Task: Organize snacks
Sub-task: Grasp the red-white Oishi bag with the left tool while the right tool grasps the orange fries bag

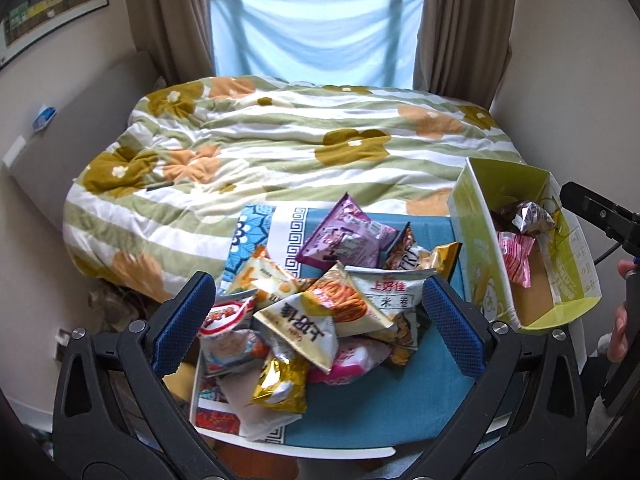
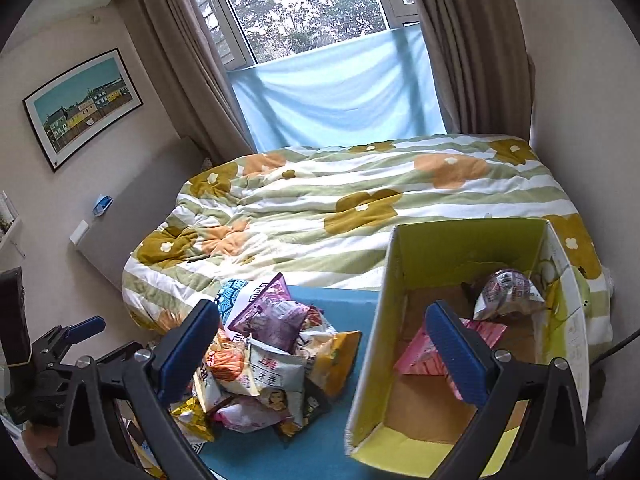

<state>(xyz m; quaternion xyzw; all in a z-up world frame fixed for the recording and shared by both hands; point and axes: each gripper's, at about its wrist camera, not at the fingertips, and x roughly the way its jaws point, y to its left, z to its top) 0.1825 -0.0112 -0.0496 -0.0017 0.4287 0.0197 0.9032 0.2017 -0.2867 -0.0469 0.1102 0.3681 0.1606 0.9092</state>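
A pile of snack packets [image 1: 316,312] lies on a blue cloth [image 1: 400,408] over a small table; it also shows in the right wrist view [image 2: 264,364]. A purple packet [image 1: 346,236] tops the pile's far side. A yellow-green cardboard box [image 1: 476,248] stands to the right, holding a pink packet [image 2: 420,356] and a silver-brown packet [image 2: 504,288]. My left gripper [image 1: 316,320] is open and empty above the pile. My right gripper [image 2: 324,352] is open and empty, straddling the box's left wall [image 2: 376,340].
A bed with a flowered green-striped quilt [image 1: 280,152] lies just behind the table. Curtains and a blue sheet [image 1: 316,32] cover the window beyond. A framed picture [image 2: 80,104] hangs on the left wall.
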